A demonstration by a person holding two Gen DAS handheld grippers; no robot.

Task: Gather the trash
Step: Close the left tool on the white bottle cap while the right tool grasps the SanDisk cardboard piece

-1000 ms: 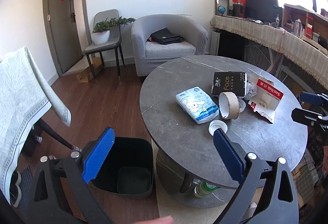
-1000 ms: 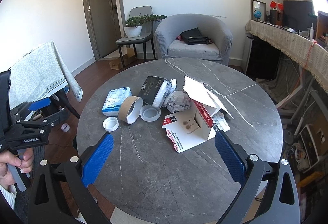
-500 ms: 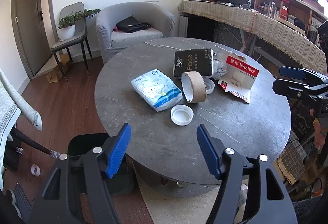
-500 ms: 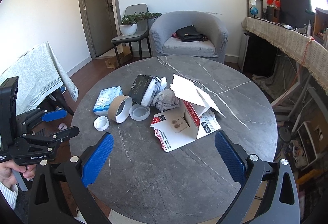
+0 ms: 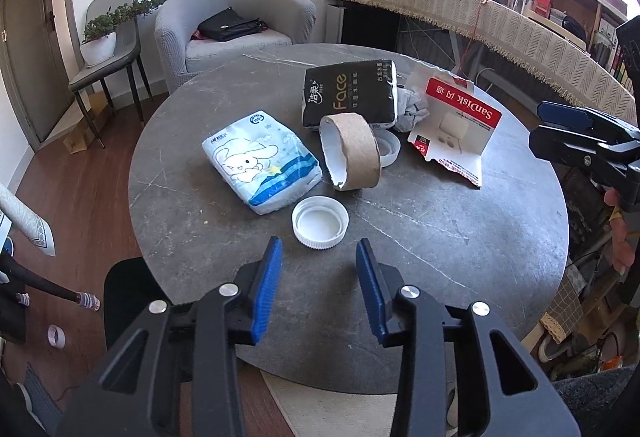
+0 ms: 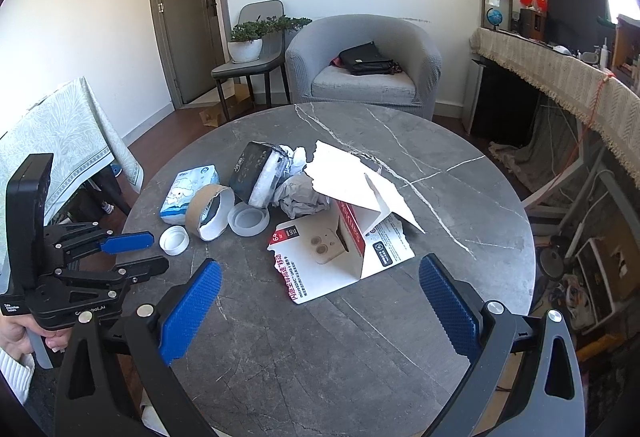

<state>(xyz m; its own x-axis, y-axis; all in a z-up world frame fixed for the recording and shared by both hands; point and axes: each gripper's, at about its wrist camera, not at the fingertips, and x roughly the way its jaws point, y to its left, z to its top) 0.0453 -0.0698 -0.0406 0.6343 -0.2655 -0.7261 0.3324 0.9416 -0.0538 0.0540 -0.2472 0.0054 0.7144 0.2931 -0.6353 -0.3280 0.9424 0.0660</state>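
Left wrist view. Compared with a second ago, we see the left gripper [image 5: 318,269] brought in over the round table [image 5: 440,237] and tipped downward; the black bin [image 5: 124,285], then central in this view, is now only a dark edge under the table rim at lower left. The jaws, then spread wide, are closing and stand roughly a third open, with nothing between the pads. The white bottle cap [image 5: 320,222] lies flat on the table just ahead of the fingertips, apart from them. Behind it sit the cartoon tissue pack [image 5: 262,163], the cardboard tape core [image 5: 350,152], the black tissue pack [image 5: 350,93] and the torn SanDisk box [image 5: 456,125].

We read this as the approach to the cap: jaws pre-narrowing to its width. No trash looks collected yet.

Right wrist view. The right gripper [image 6: 320,309] has barely shifted; its jaws are wide open and empty, hovering short of the SanDisk box [image 6: 340,249]. At left, a hand holds the left gripper [image 6: 136,253], its fingers pointing at the cap [image 6: 174,240]. The crumpled paper [image 6: 300,197] rests between the black pack and the box.
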